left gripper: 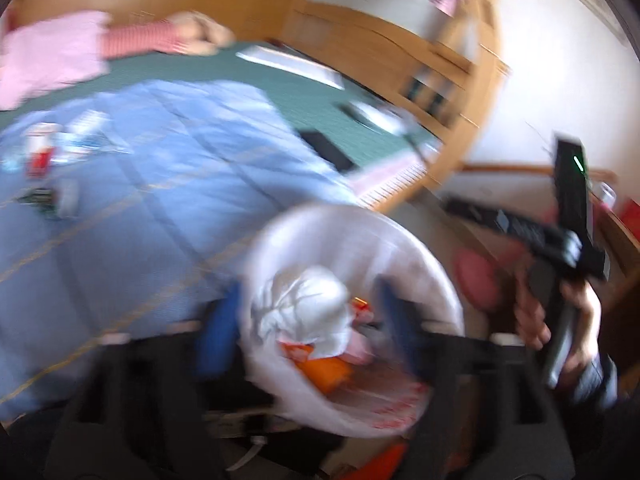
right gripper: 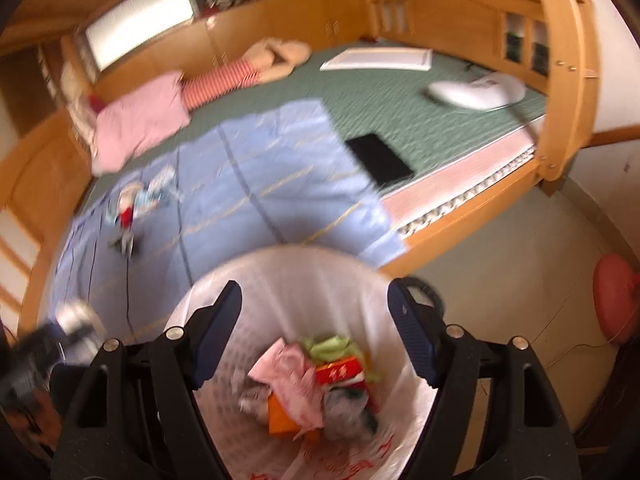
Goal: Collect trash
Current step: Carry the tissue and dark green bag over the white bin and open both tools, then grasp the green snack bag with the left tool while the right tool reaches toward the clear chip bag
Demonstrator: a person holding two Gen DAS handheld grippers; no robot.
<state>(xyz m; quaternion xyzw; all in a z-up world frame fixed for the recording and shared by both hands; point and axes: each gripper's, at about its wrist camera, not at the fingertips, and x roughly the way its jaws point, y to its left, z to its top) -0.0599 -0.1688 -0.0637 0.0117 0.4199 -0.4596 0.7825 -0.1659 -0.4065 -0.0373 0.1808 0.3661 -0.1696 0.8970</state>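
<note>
A bin lined with a white plastic bag stands on the floor beside the bed and holds several pieces of trash: pink wrapper, red pack, orange box. My right gripper is open and empty right above the bin. My left gripper is open over the same bin, with a crumpled white piece between the fingers, apart from them. More trash lies on the blue blanket, also in the left wrist view.
A wooden bed with a green mattress carries a blue blanket, a black tablet, a white board, a white device and pink clothes. A pink round object lies on the floor.
</note>
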